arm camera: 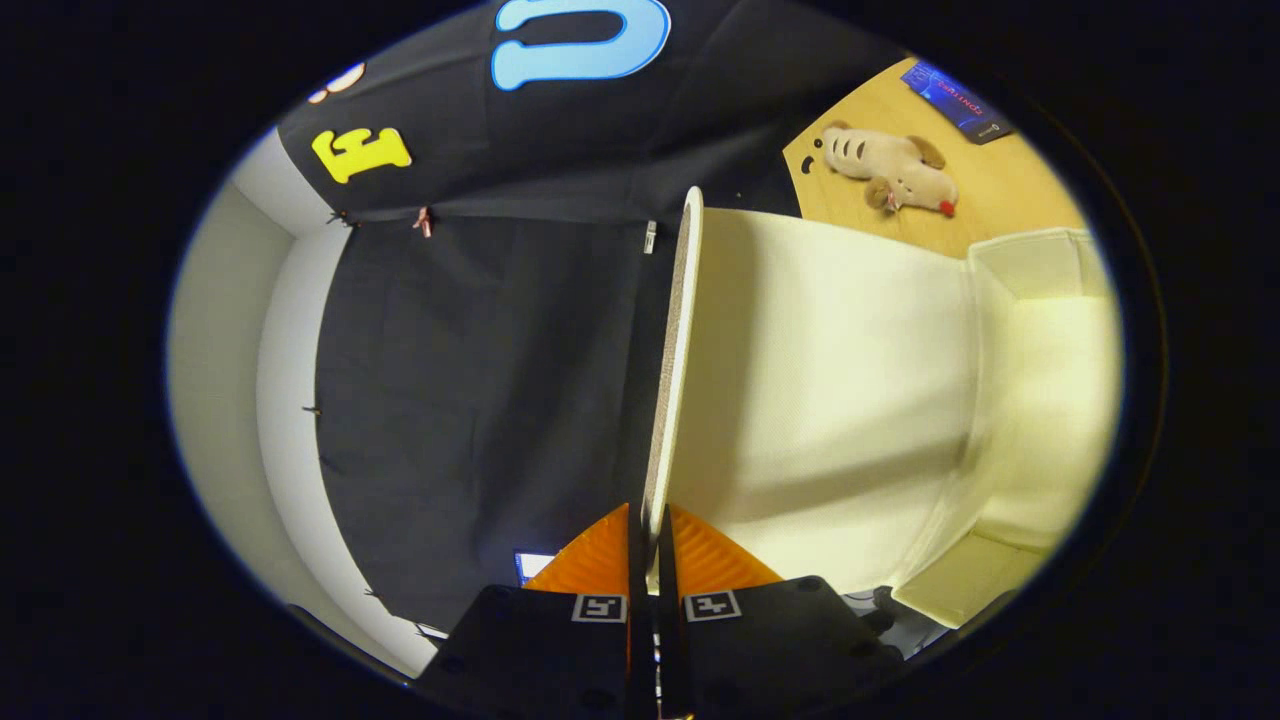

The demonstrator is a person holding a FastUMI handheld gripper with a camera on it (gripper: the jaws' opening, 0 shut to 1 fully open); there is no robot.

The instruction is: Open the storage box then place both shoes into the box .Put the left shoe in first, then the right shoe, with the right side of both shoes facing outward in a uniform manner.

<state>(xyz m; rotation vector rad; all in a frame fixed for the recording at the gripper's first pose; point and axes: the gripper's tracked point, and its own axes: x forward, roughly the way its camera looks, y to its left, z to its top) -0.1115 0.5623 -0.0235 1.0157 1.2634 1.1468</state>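
The gripper is clamped on the storage box lid, both fingers pressing its thin edge; the grip is shallow, so the lid could slip and fall shut; beyond the lid, a plush toy lies on the wooden table.

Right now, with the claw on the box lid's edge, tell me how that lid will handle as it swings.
The lid, pinched edge-on in the claw, is a thin panel that holds straight, so probably stiff. Thinness suggests light. It stays joined to the storage box, so likely pivots rather than lifts free.
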